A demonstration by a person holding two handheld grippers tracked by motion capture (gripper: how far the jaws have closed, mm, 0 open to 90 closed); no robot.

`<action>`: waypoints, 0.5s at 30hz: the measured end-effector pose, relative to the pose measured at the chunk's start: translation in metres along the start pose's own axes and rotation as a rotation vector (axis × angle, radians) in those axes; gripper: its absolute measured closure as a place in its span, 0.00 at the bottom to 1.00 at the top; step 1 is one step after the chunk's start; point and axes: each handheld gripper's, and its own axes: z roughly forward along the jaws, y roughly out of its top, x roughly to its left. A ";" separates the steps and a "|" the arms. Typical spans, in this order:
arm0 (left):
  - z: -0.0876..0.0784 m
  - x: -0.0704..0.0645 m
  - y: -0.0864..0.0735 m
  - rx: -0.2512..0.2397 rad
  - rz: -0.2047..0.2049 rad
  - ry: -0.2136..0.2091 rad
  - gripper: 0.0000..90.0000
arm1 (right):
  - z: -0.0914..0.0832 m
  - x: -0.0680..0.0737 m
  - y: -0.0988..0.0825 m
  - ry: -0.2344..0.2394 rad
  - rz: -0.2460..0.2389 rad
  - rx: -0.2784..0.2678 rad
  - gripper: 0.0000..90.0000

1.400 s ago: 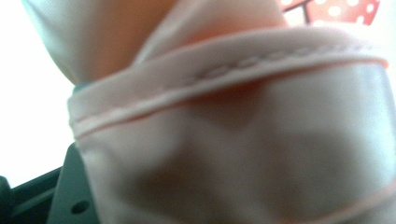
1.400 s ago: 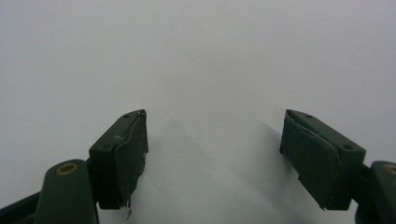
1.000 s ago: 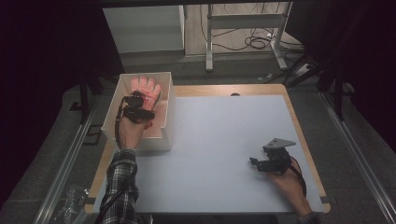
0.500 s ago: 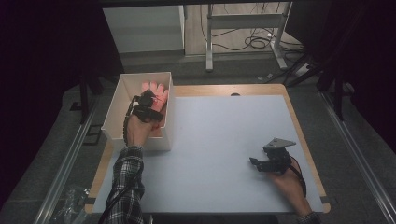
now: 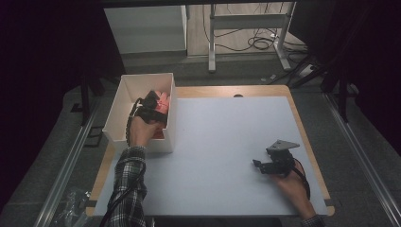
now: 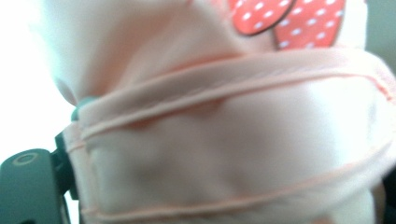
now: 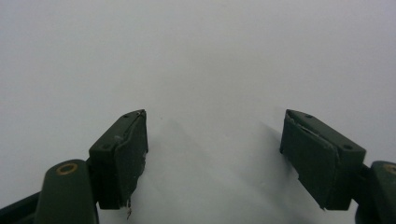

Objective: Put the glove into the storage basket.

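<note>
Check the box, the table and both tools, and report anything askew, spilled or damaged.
Nothing is spilled. The pink garment lies bunched inside the white box, with the left tool down in it, its jaws just opened. One oddity: on the right tool, the jaw pads look frayed at their edges. It rests open on the table.

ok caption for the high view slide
Left gripper reaches into the white box of pink cloth while the right gripper rests open on the table.

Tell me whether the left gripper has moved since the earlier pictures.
Yes. The left gripper has slid toward the white box's right wall, jaws just opening over the pink cloth.
</note>
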 end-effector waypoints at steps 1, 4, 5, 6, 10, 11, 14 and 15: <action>-0.001 0.000 0.000 -0.003 -0.006 -0.001 0.12 | 0.000 0.000 0.000 0.000 0.000 0.000 0.26; -0.003 0.002 -0.001 -0.003 -0.006 0.002 0.10 | 0.000 0.000 0.000 0.000 0.000 0.000 0.26; -0.003 0.002 -0.001 -0.006 -0.007 0.001 0.09 | 0.000 0.000 0.000 0.000 0.000 0.000 0.26; -0.003 0.002 -0.001 -0.006 -0.007 0.001 0.09 | 0.000 0.000 0.000 0.000 0.000 0.000 0.26; -0.005 0.001 -0.003 -0.012 0.023 -0.006 0.08 | 0.000 0.000 0.000 0.000 0.000 0.000 0.26; -0.006 0.000 -0.004 -0.015 0.030 -0.007 0.07 | 0.000 0.000 0.000 0.000 0.000 0.000 0.26; -0.009 0.000 -0.005 -0.032 0.027 -0.014 0.05 | 0.000 0.000 0.000 0.000 0.000 0.000 0.26; -0.011 0.000 -0.006 -0.030 0.039 -0.011 0.05 | 0.000 0.000 0.000 0.000 0.001 0.000 0.26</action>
